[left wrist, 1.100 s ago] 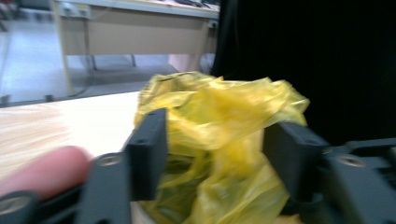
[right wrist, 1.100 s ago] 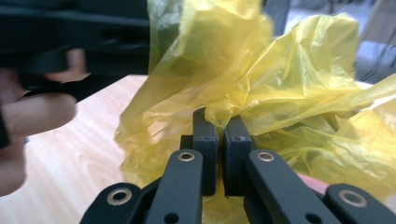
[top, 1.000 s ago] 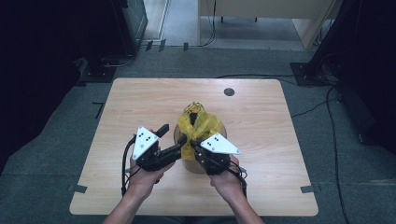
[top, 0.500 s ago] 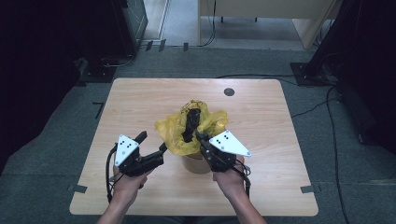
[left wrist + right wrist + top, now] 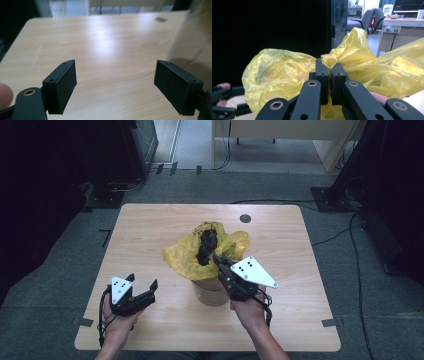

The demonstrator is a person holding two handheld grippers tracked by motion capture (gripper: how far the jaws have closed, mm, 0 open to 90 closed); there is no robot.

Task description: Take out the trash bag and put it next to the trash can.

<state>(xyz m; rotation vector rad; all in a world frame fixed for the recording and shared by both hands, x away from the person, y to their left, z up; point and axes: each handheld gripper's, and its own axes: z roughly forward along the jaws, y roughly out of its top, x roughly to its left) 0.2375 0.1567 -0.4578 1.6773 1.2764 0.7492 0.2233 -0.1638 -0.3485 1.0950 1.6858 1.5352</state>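
Yellow plastic bag [image 5: 192, 257] draped over brown cup [image 5: 210, 292] mid table [image 5: 150, 227], right gripper [image 5: 218, 259] jaws pinched tight on bag edge just above cup, left gripper [image 5: 142, 287] wide apart, holding nothing, well left of cup

Our two hand-held black two-jaw grippers, the left gripper [image 5: 144, 288] and the right gripper [image 5: 218, 258], each carry a grey three-cornered plate dotted with dark holes. Brass-ringed pivot screws mark their black linkage arms, and flat rectangular black pads [image 5: 64, 83] face inward. Black cables trail beside our bare forearms.
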